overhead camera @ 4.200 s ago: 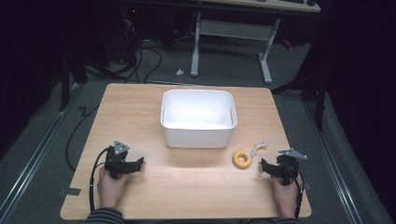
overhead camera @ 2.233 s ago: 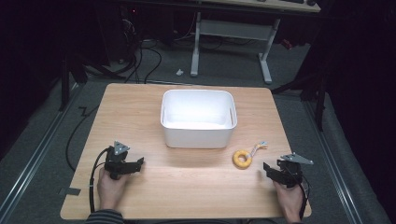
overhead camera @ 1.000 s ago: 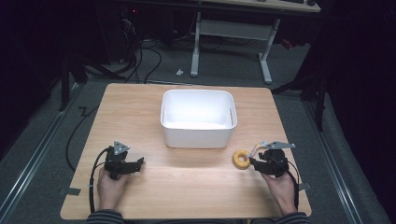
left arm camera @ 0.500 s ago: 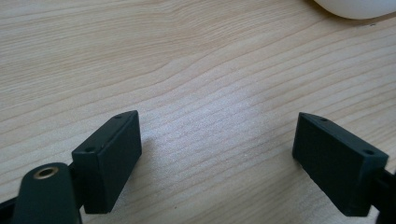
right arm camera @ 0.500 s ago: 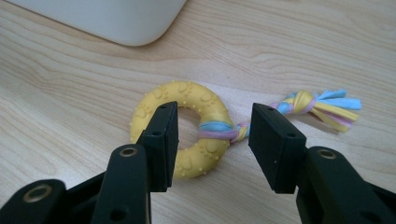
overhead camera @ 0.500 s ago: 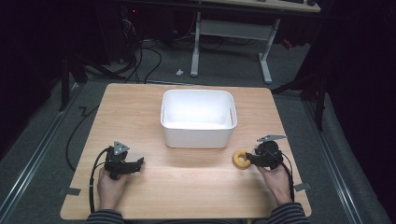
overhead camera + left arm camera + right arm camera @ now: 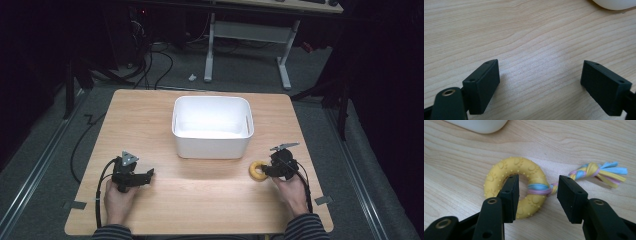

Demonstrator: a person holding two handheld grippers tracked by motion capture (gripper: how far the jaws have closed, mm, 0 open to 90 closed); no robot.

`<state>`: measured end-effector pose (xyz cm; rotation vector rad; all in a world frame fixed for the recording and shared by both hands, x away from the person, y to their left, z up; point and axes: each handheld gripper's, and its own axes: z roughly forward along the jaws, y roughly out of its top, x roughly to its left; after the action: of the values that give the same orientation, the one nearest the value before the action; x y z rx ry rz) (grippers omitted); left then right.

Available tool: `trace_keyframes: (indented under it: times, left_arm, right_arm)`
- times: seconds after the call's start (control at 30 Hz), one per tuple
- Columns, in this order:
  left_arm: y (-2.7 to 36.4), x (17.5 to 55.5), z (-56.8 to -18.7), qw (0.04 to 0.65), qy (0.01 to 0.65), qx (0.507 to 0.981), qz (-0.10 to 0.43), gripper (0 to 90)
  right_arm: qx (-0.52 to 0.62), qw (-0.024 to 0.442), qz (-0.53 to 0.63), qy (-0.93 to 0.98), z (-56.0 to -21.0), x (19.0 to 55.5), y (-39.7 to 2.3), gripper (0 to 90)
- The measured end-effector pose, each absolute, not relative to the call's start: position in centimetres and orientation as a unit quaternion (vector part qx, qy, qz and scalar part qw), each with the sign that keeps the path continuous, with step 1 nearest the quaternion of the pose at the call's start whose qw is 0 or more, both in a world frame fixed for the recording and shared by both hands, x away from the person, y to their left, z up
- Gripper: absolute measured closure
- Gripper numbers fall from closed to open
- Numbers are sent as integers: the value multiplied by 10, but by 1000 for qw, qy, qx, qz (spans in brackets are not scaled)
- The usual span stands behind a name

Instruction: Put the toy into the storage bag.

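A yellow rubber ring toy [image 7: 257, 170] with a braided rope tail [image 7: 599, 171] lies on the wooden table [image 7: 200, 210], right of centre near the front. My right gripper [image 7: 265, 171] is at the ring, pointing left. In the right gripper view its jaws [image 7: 537, 186] straddle the side of the ring [image 7: 499, 173] where the coloured cloth is tied: one jaw stands in the hole, the other outside by the knot, with a small gap still showing. My left gripper [image 7: 150, 175] rests at the front left, open over bare wood [image 7: 540, 75].
A white plastic bin [image 7: 212, 100] stands in the middle of the table, just behind the ring; its corner shows in both gripper views [image 7: 614, 3] [image 7: 479, 126]. Desk legs and cables lie on the dark floor beyond the table.
My right gripper has moved left from the table's front right corner up to the ring and now straddles its side. The ring, the bin and the left gripper have stayed put.
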<state>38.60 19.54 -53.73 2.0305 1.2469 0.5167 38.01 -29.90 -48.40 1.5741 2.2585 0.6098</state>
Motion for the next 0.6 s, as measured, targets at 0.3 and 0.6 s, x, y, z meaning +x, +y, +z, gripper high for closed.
trace_keyframes:
  times: [0.3, 0.6]
  left_arm:
    - [195, 386, -537, 343, 480, 782, 200, 160]
    - [195, 386, -537, 345, 480, 782, 199, 160]
  right_arm:
    - [561, 149, 190, 792, -492, 386, -296, 544]
    - [565, 159, 176, 791, -493, 387, -292, 621]
